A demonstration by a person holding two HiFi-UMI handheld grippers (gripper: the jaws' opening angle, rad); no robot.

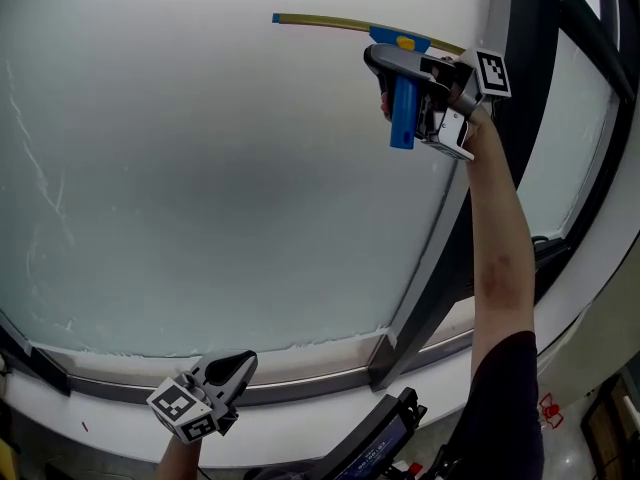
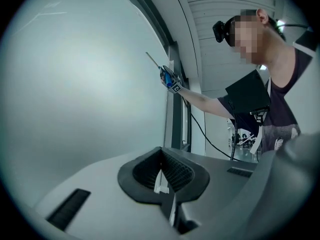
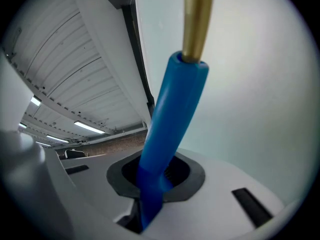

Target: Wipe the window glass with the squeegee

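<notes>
**A:** Where's the squeegee (image 1: 402,118)?
**B:** Upper-right corner of the window glass (image 1: 200,188), by the frame (image 1: 530,88). Blade runs crosswise, blue handle drops into the right gripper (image 1: 392,68), jaws clamped on it.
**A:** Other one?
**B:** Left gripper (image 1: 232,366): jaws pressed together, nothing in them, low at the glass's bottom edge, well apart. Count: 1 squeegee, 2 grippers. R's nearer.

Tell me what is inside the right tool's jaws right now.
The blue handle of the squeegee, clamped by the right tool, with the yellowish blade bar beyond it. The handle's bottom end is covered by the jaws.
</notes>
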